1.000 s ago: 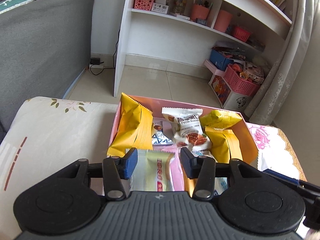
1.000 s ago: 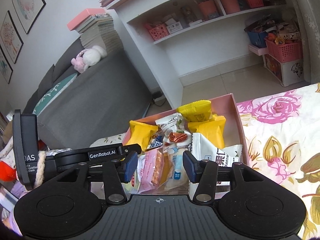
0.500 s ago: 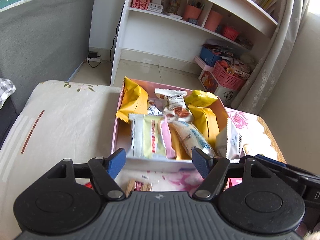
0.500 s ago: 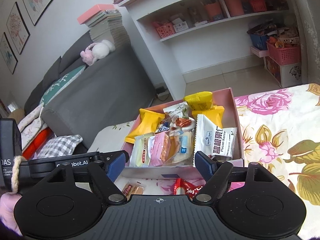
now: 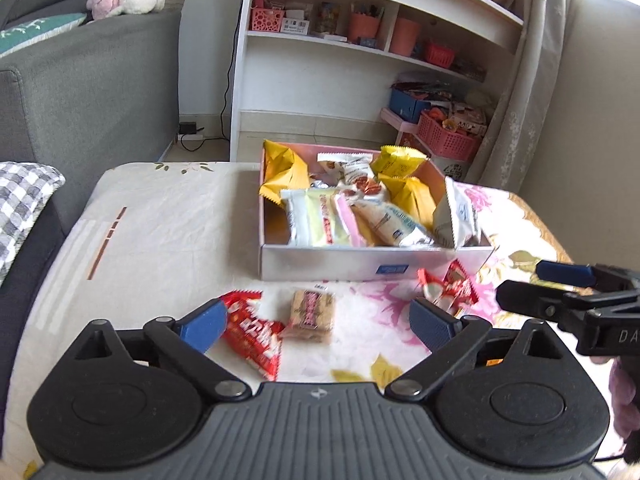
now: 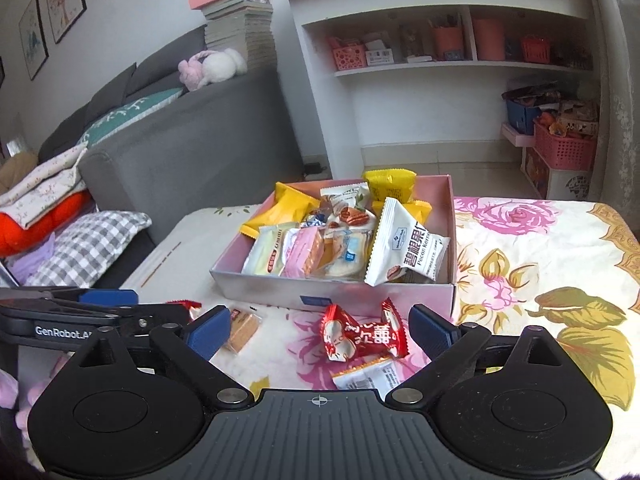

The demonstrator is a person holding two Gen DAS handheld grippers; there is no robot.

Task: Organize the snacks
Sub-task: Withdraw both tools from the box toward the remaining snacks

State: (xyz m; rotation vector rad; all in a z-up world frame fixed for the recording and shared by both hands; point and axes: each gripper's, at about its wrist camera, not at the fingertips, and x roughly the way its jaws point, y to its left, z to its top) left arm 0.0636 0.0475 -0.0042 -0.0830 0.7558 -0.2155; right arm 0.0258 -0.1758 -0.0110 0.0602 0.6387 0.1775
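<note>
A pink box full of snack packets stands mid-table on the floral cloth. In front of it lie a red wrapper, a brown biscuit pack and a red-and-white candy pack. My left gripper hovers over the first two, its jaws opening wide with nothing gripped. In the right wrist view the box sits ahead of the red candy pack, a white-and-orange packet and the biscuit pack. My right gripper hangs above them, jaws opening, holding nothing.
A grey sofa and a checked cushion border the table's left side. A white shelf unit and pink baskets stand on the floor beyond. The other gripper is close on the right.
Both grippers let go of packets over the box and drew back towards me, opening wide. Those packets now lie in the box, and loose snacks in front of it have come into view.
</note>
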